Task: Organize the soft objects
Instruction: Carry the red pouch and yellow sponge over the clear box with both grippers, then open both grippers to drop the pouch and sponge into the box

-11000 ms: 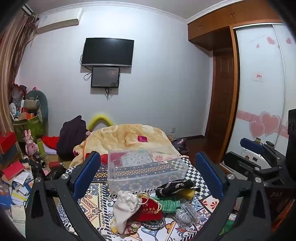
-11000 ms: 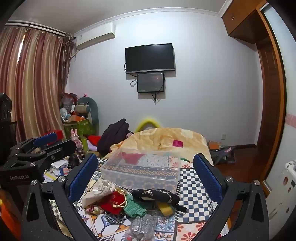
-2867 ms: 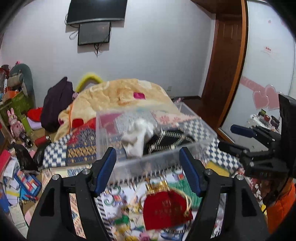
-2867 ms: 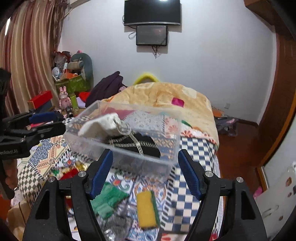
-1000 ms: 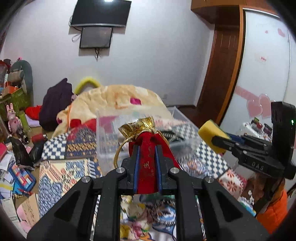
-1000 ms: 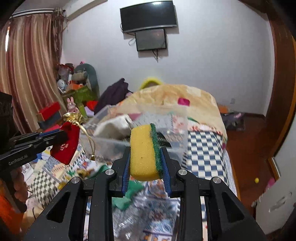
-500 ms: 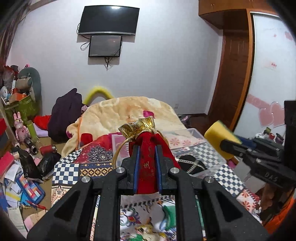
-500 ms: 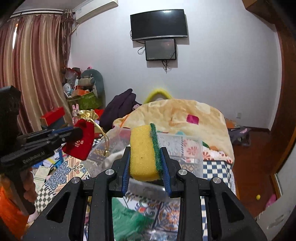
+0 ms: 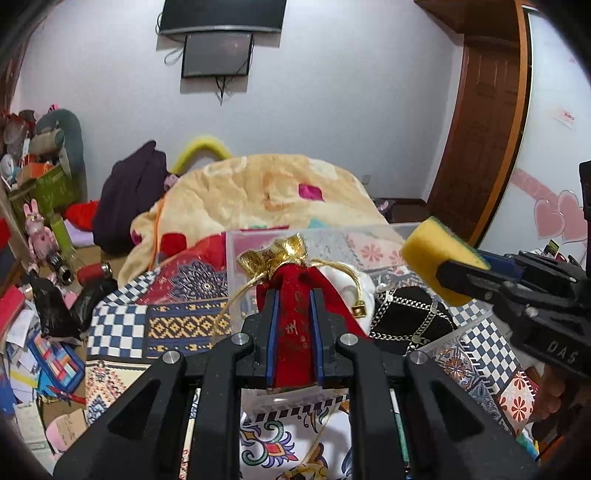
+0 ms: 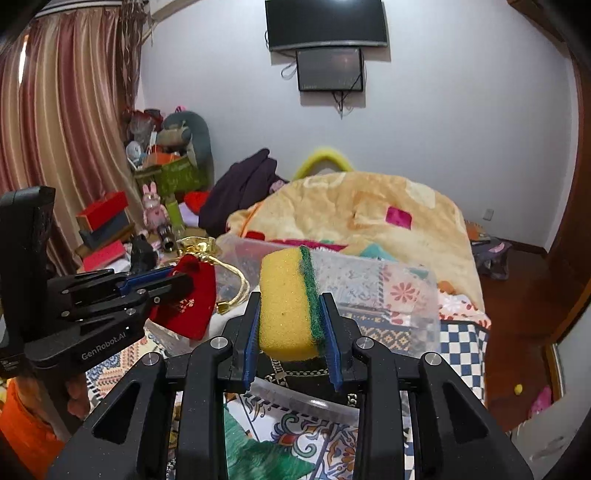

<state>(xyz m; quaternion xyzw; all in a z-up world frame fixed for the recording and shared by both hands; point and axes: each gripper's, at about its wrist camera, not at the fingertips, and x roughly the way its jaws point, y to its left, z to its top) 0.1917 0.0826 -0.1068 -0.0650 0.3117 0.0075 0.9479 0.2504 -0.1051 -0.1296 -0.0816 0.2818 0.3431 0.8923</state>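
L gripper point(image 9: 293, 314): clamped on red pouch point(image 9: 295, 295), over clear bin point(image 9: 236, 258). R gripper point(image 10: 291, 328): clamped on yellow sponge point(image 10: 284, 302), above bin too.

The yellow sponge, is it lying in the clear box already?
No, the yellow sponge is pinched in the right gripper, held up in the air over the clear box.

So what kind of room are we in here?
Most likely a lived-in bedroom: a bed with a peach blanket, a wall-mounted TV, a sliding wardrobe door with heart stickers and curtains. Clutter sits piled beside the bed.
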